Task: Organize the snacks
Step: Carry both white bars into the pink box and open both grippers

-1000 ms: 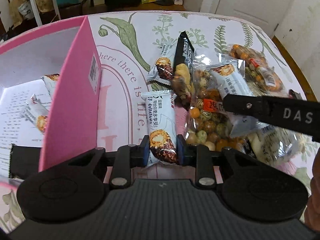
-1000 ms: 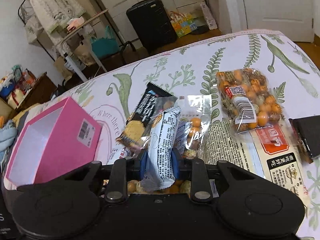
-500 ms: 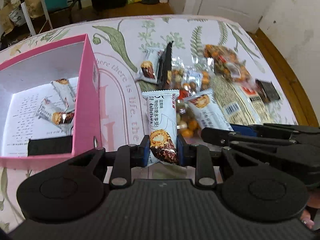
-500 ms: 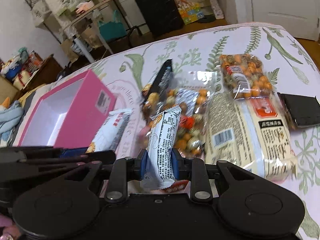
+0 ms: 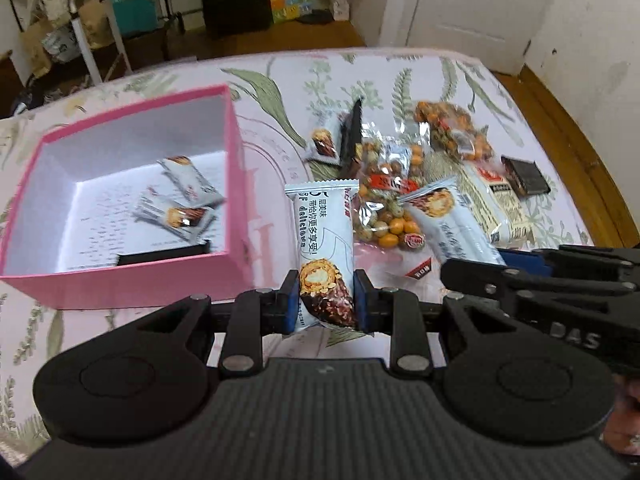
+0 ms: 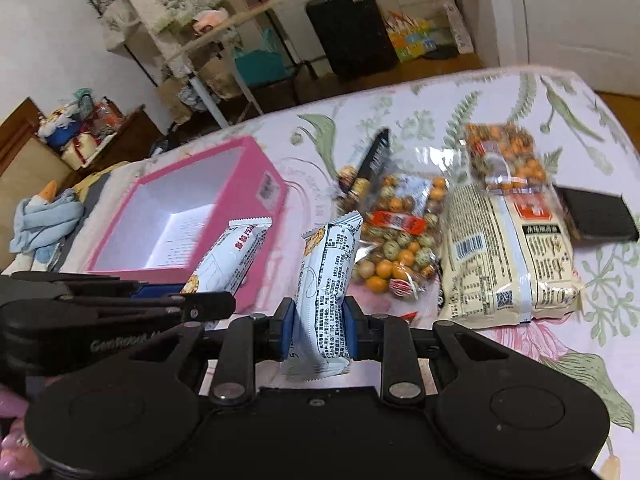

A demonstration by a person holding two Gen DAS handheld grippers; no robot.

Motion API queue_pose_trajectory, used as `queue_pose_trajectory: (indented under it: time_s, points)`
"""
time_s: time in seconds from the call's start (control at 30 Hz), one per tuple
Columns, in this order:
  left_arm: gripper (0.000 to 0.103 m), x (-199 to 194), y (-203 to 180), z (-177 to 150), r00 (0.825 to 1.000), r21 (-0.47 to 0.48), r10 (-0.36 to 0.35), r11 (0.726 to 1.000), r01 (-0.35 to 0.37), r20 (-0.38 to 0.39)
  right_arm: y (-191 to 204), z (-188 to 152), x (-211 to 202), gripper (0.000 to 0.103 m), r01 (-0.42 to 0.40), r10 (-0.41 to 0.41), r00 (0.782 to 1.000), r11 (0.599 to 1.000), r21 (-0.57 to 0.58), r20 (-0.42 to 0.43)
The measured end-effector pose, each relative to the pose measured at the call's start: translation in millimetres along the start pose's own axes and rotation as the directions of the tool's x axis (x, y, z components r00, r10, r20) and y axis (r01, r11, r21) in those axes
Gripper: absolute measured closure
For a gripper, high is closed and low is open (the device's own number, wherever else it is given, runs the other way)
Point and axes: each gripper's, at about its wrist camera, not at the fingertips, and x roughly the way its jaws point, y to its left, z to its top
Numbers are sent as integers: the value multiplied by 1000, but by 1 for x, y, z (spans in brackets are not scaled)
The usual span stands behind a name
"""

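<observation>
The left gripper was clamped tight on a white bar, held upright above the flowered table just right of the pink box, and the right gripper was likewise closed on a second bar, its printed back toward the camera. Inside the box lay two more bars and a dark packet. To the right, a nut bag, another nut bag, a cream pack, a black packet and a loose bar lay crowded together on the table.
</observation>
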Motion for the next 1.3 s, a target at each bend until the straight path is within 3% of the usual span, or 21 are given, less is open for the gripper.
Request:
queue_pose_trajectory:
  time_s: [0.3, 0.47, 0.57, 0.7, 0.8, 0.87, 1.0, 1.07, 1.2, 1.3]
  points:
    - [77, -55, 35, 5, 990, -27, 46, 999, -43, 131, 58, 7, -25, 73, -78, 82, 996, 990, -117, 28]
    - [77, -74, 79, 19, 986, -83, 40, 996, -26, 164, 89, 21, -14, 73, -120, 125, 992, 973, -195, 18]
    - [77, -74, 108, 29, 982, -114, 93, 991, -74, 166, 107, 32, 5, 73, -142, 151, 988, 958, -249, 17]
    - [77, -61, 155, 36, 988, -204, 53, 979, -23, 142, 127, 48, 37, 73, -179, 185, 983, 937, -300, -11]
    - [77, -44, 183, 38, 988, -268, 79, 962, -41, 131, 139, 57, 70, 73, -173, 168, 985, 918, -357, -44]
    - [77, -26, 193, 38, 988, -298, 102, 952, -65, 112, 146, 62, 94, 73, -185, 165, 983, 905, -383, -85]
    - [77, 15, 215, 32, 997, -376, 39, 927, -13, 62, 155, 62, 134, 73, -189, 135, 979, 875, -445, -151]
    - [77, 31, 222, 29, 998, -389, 55, 920, -34, 42, 160, 59, 149, 73, -191, 115, 976, 856, -480, -183]
    - [76, 50, 227, 26, 997, -412, 65, 910, -43, 39, 171, 62, 161, 73, -243, 165, 966, 837, -490, -196]
    - [73, 58, 227, 26, 997, -419, 65, 907, -45, 35, 176, 63, 175, 73, -160, 65, 979, 837, -524, -196]
